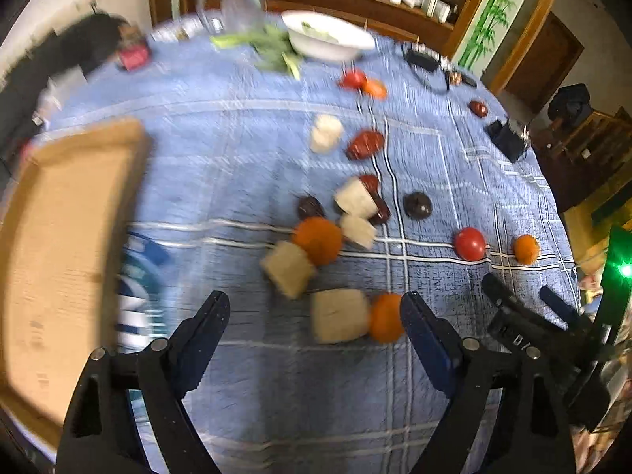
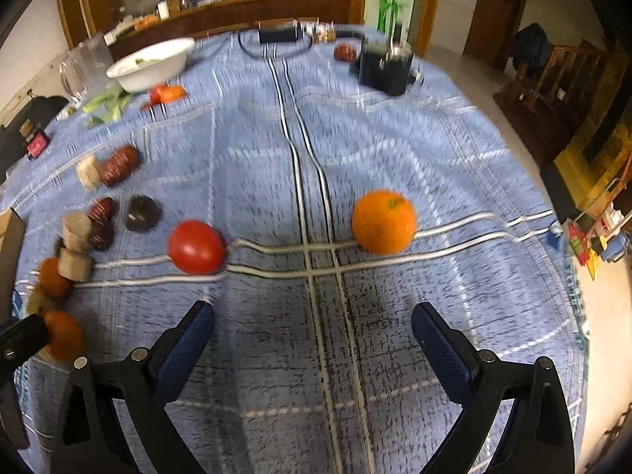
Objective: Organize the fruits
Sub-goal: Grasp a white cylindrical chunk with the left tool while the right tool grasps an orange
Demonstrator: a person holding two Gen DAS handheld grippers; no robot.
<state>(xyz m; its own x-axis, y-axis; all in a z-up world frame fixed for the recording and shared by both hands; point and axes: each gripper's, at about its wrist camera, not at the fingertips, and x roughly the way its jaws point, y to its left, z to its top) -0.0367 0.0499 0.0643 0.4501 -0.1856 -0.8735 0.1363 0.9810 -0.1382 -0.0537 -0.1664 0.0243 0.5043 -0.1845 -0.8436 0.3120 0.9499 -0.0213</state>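
On the far left of the left wrist view a shallow cardboard tray lies on the blue checked cloth; the part in sight holds nothing. Just beside its right edge sits a blue-and-white striped thing, too blurred to name. The left gripper hangs over the cloth with its jaws wide and nothing pressed between them; a pale block and an orange lie touching each other on the cloth in the gap ahead, the orange close to the right finger. Beyond them is a loose heap: more pale blocks, another orange, dark red and near-black fruits, all touching or just beside one another. At the table's far side stands a white bowl with something green inside, green stalks lying beside it, and a clear jug to its left. Further right a tomato and a small orange fruit sit apart on the white stripes.

In the right wrist view the right gripper is also spread wide and empty, over bare cloth. Ahead, the tomato lies to the left and a big orange to the right, well apart. A dark box stands near the far edge; what it holds cannot be told.
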